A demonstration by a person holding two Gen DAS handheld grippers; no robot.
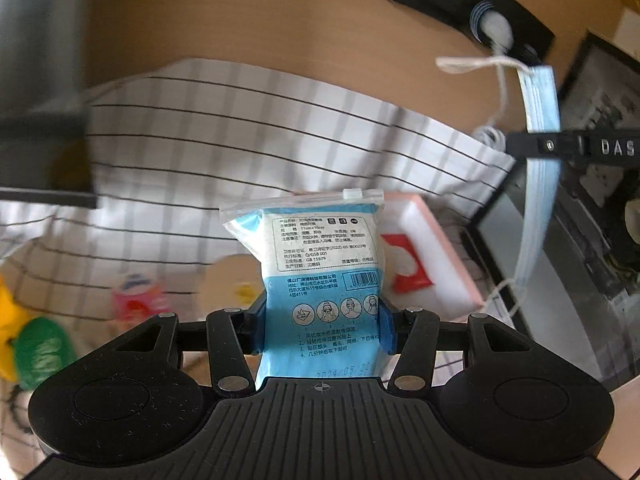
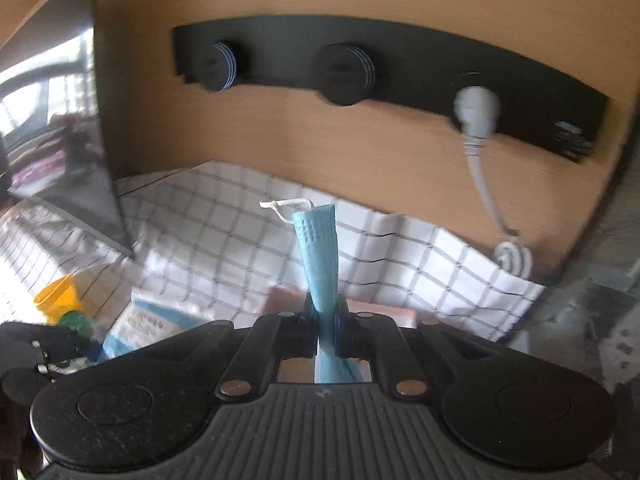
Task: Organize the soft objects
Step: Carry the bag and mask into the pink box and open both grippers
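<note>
My left gripper (image 1: 320,322) is shut on a blue and white zip bag of cotton pads (image 1: 320,256), held upright above the checked cloth (image 1: 240,140). My right gripper (image 2: 325,326) is shut on a light blue face mask (image 2: 320,256), which stands up between the pads with its white ear loop at the top. In the left wrist view the same face mask (image 1: 540,128) hangs edge-on at the right, pinched by the other gripper's black finger (image 1: 560,146). The bag of cotton pads (image 2: 140,328) shows low left in the right wrist view.
A pink and white sponge block (image 1: 432,256) with a red label lies behind the bag. Yellow and green items (image 1: 32,344) sit at the left. A black power strip (image 2: 400,76) with a white plug is on the wooden back wall. A dark monitor (image 2: 60,120) stands left.
</note>
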